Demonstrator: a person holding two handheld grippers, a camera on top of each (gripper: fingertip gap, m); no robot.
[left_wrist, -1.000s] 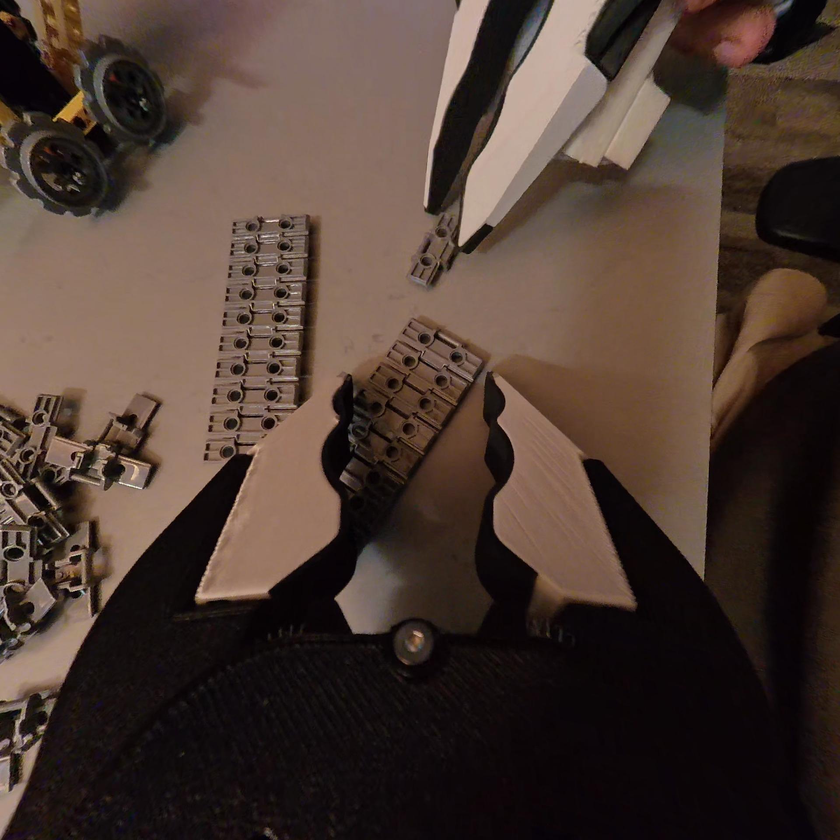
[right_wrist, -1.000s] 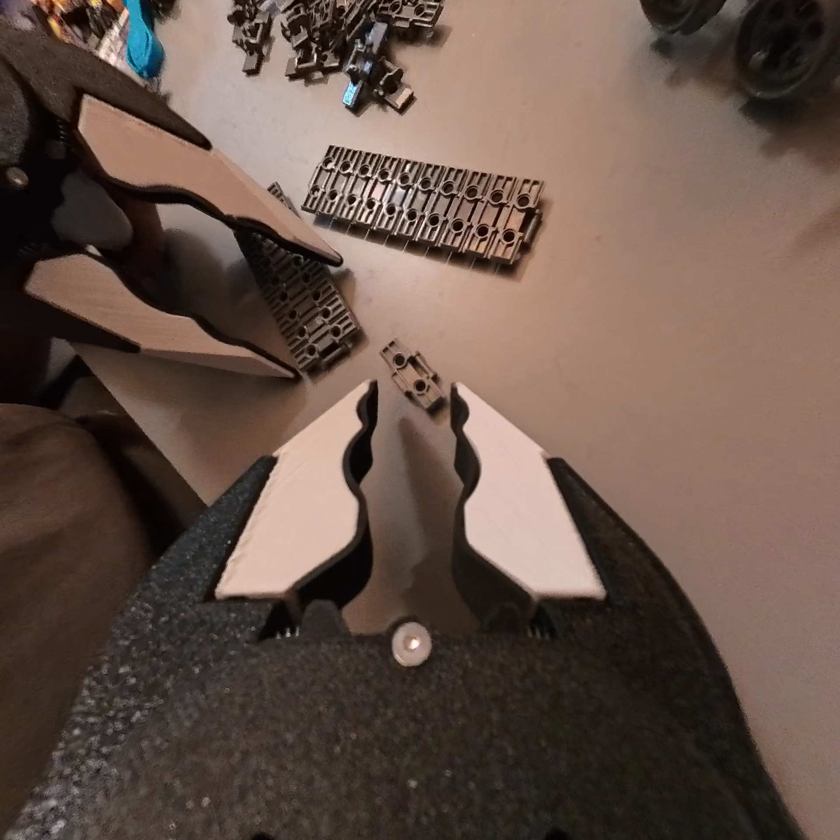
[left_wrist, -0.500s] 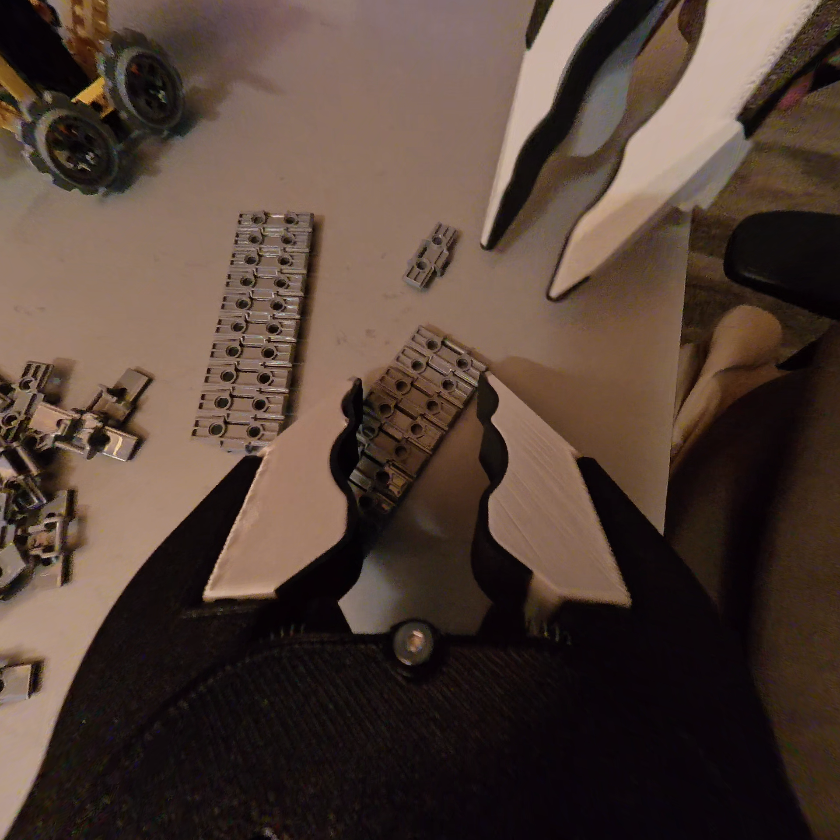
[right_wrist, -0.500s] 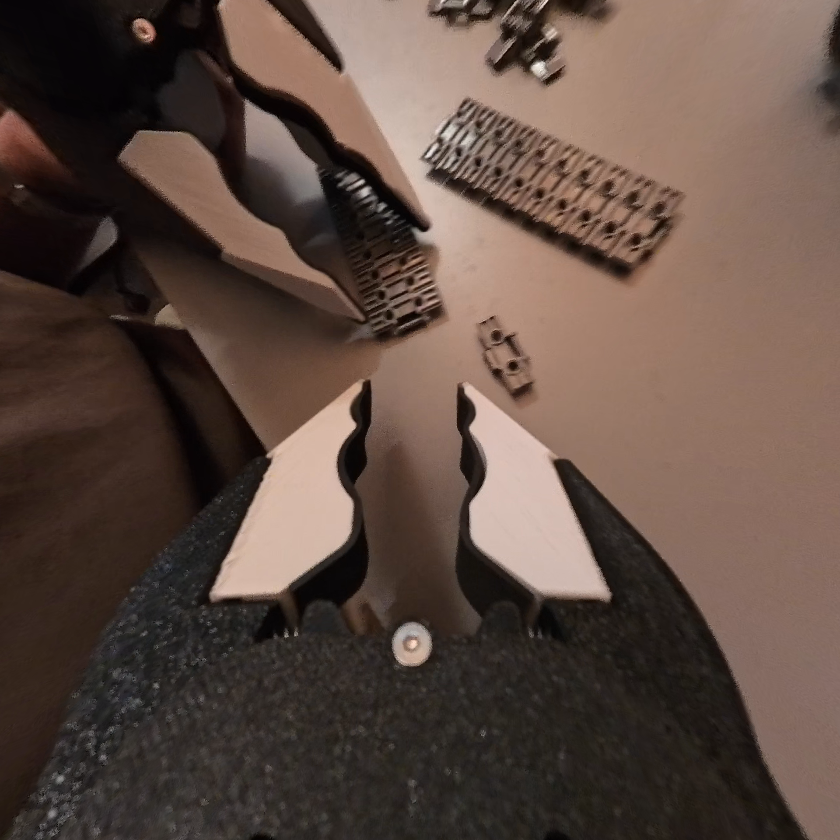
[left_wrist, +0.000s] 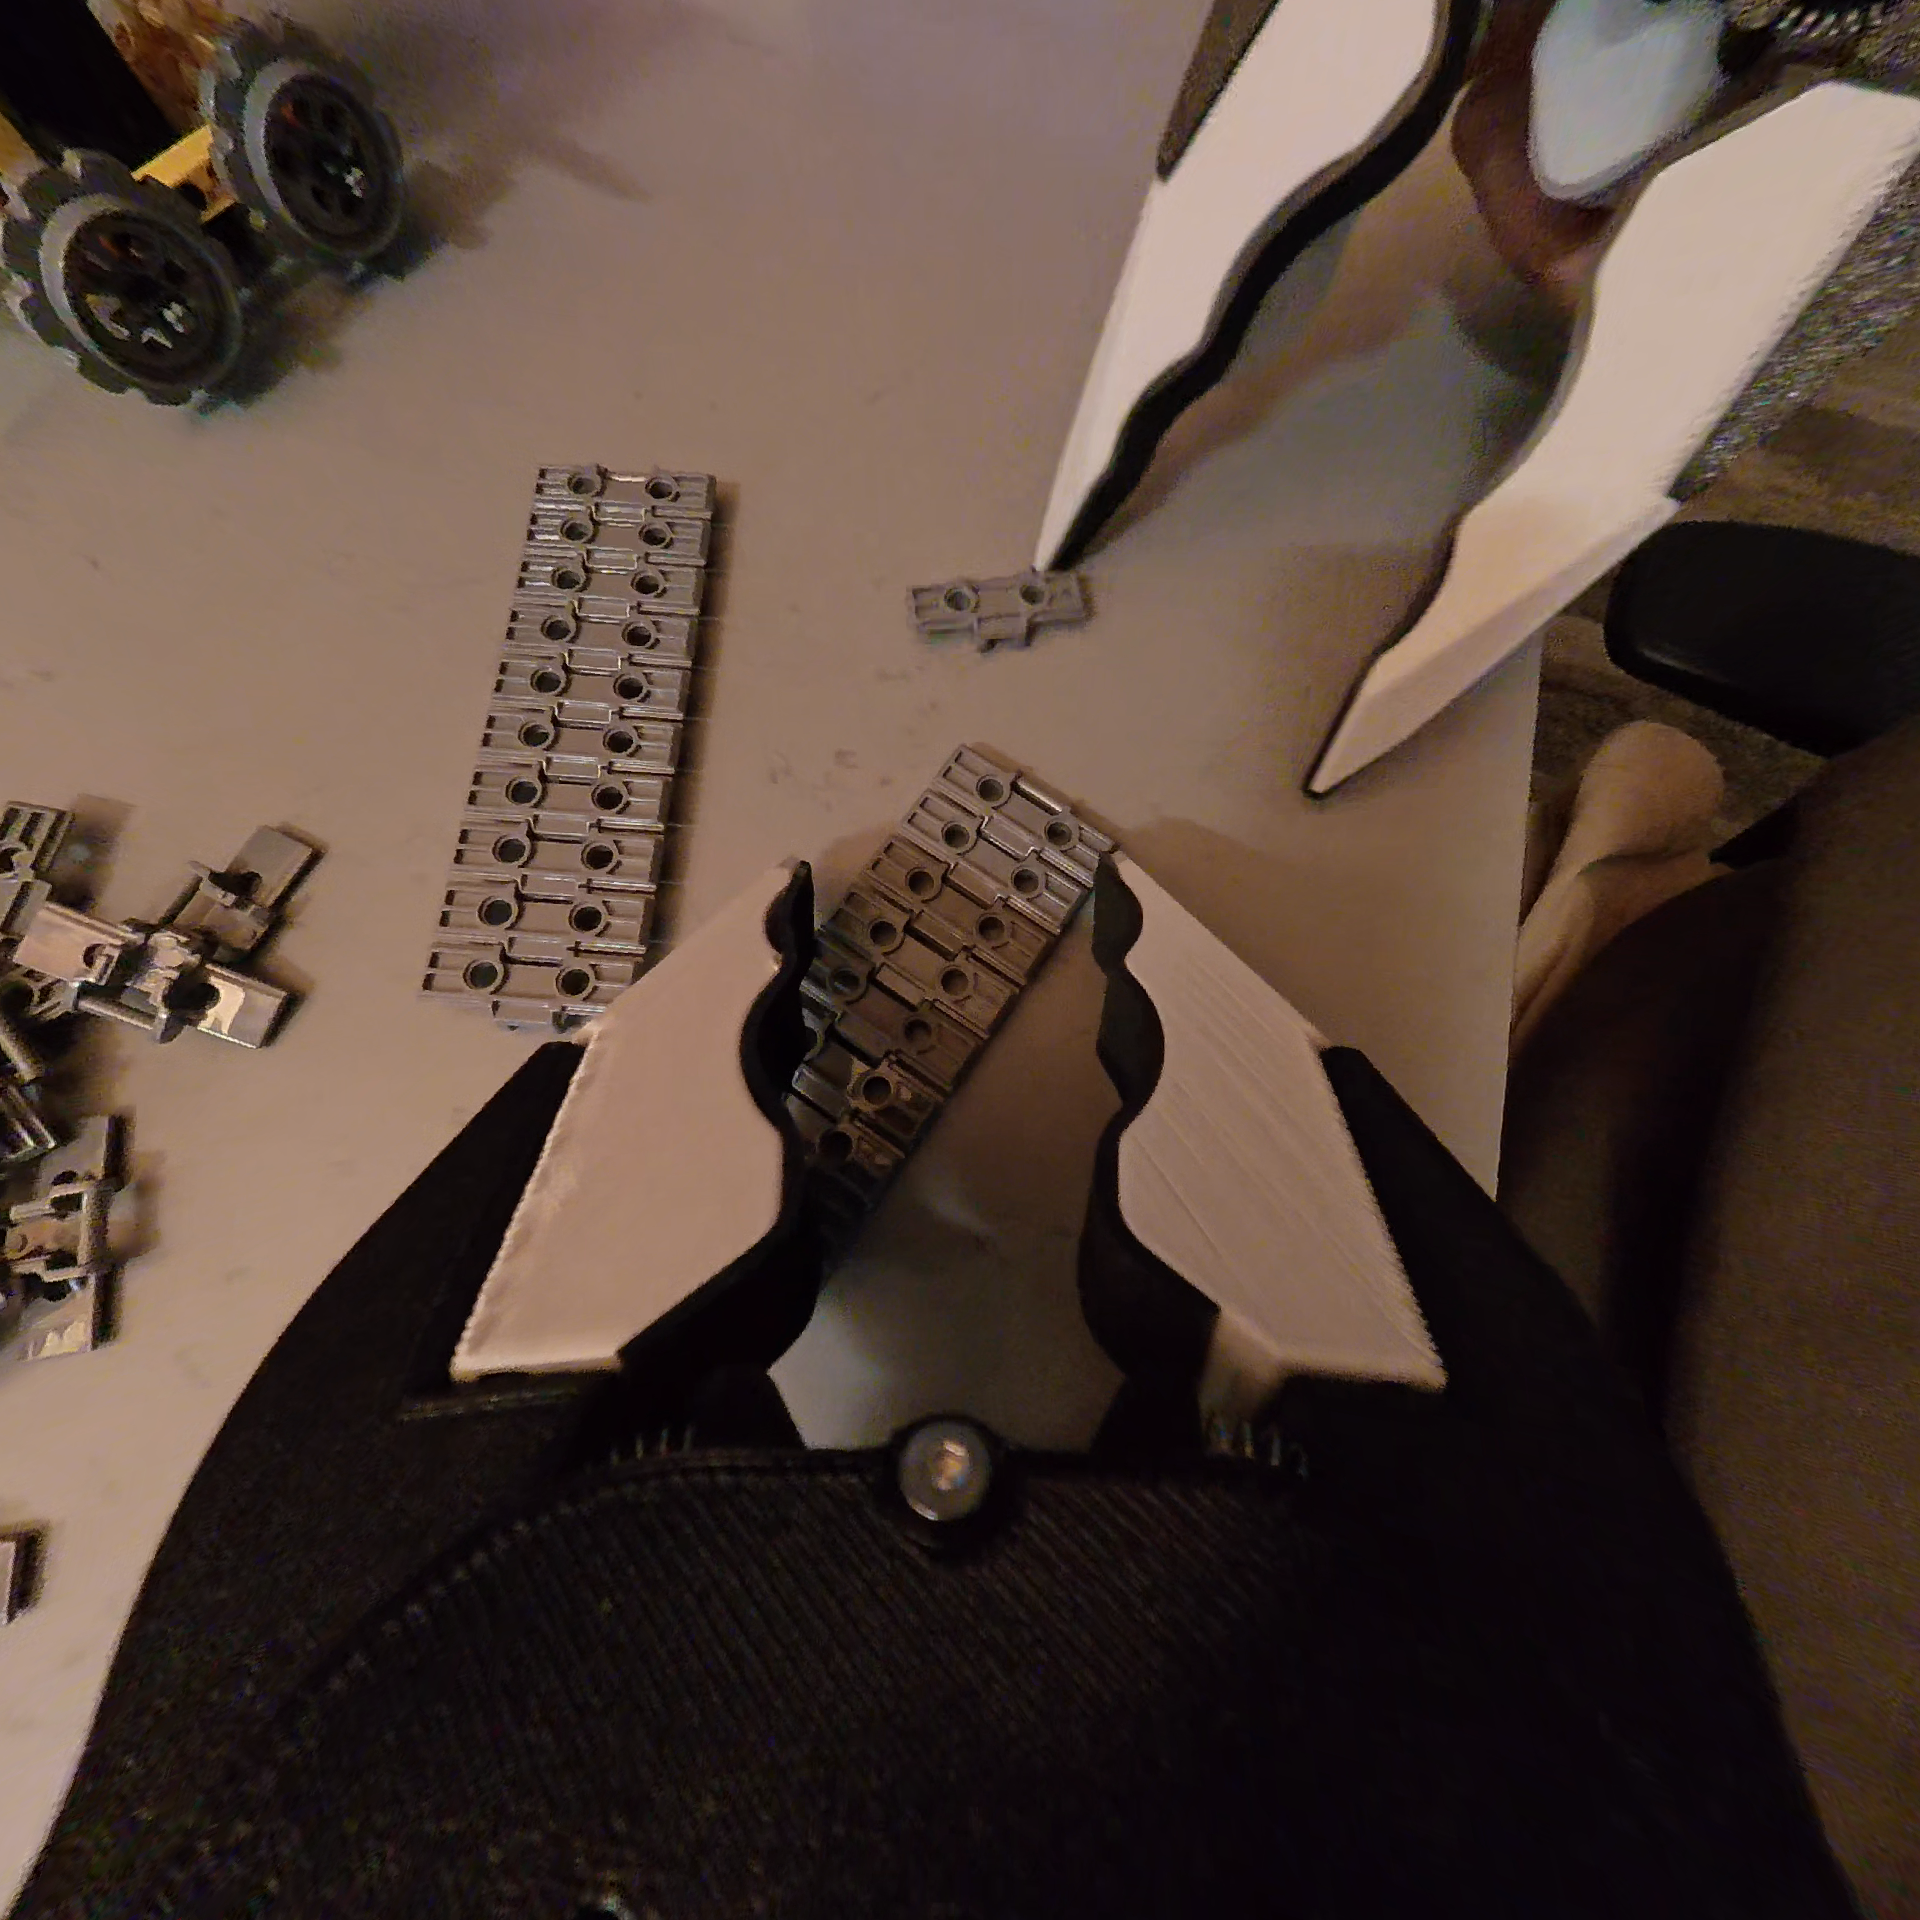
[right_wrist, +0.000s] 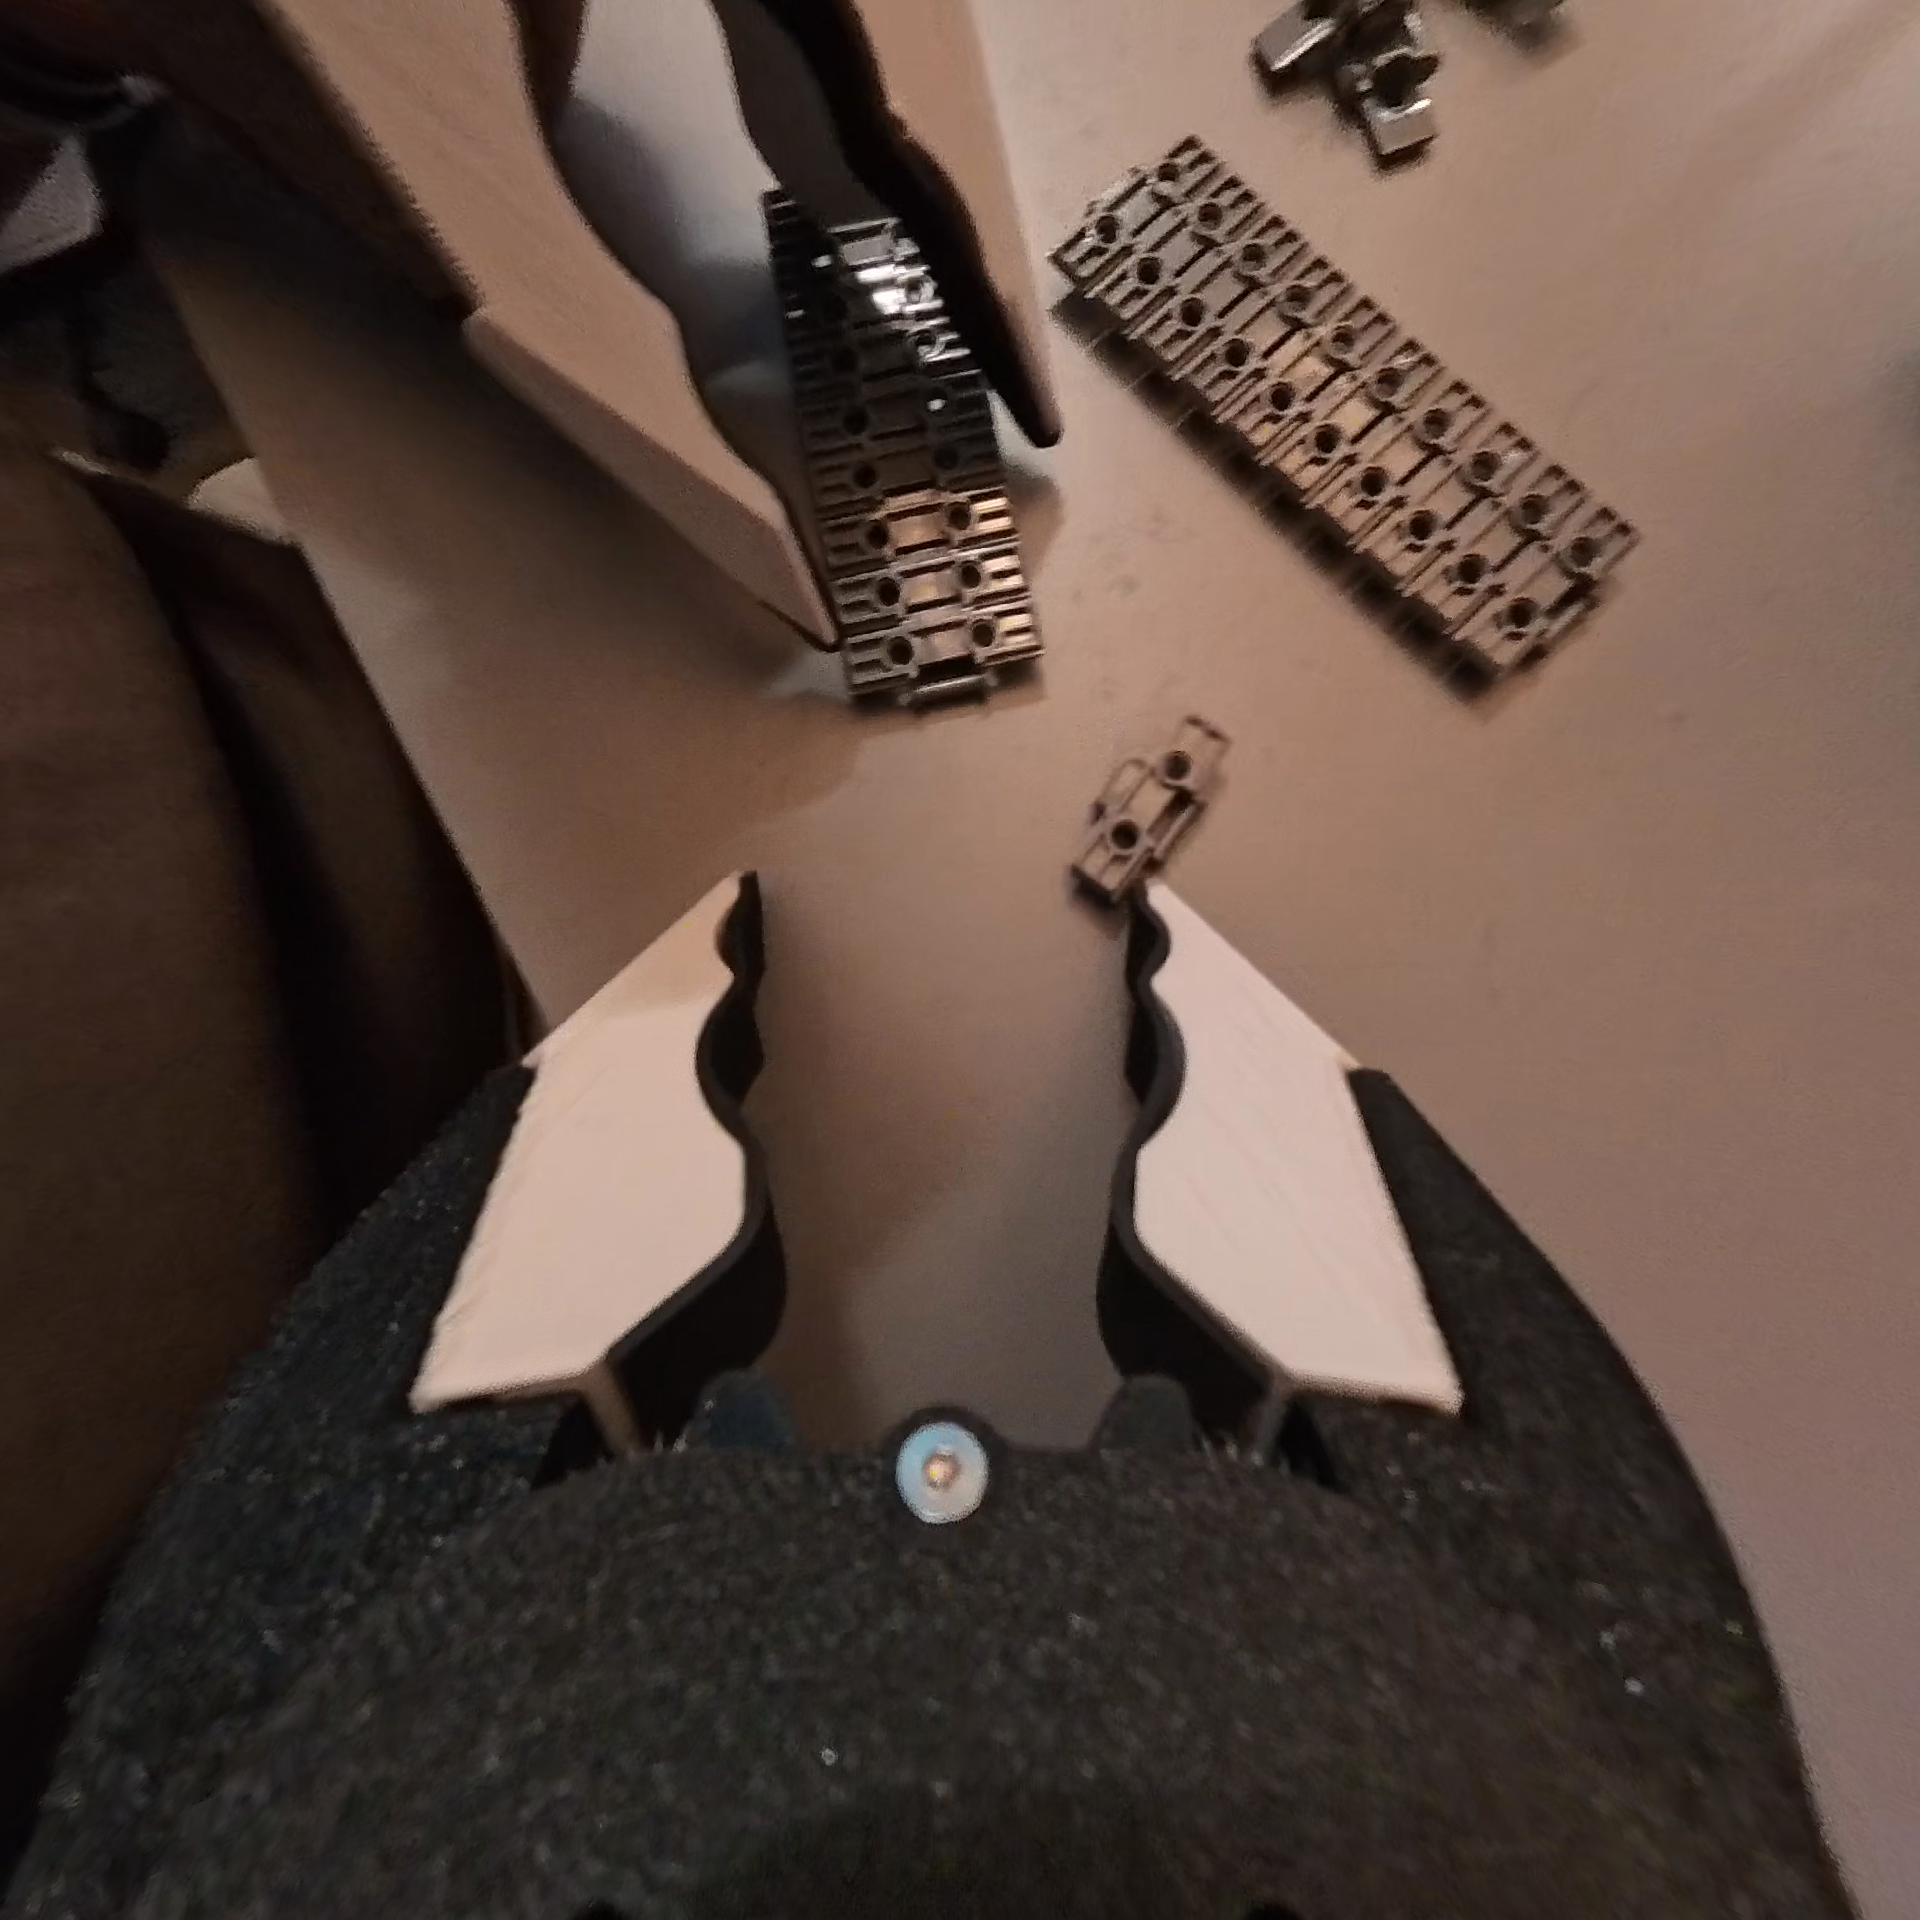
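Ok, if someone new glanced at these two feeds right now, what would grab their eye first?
Probably the short grey track strip lying between the open fingers of the left tool, near the table's edge. Next, the right tool, also open, with one fingertip right at a single loose track link. A longer track strip lies flat beside them, and a wheeled toy vehicle sits at the far corner.

Left gripper open astride short track strip.

Wheeled model cut by frame edge; short track strip partly under left finger.
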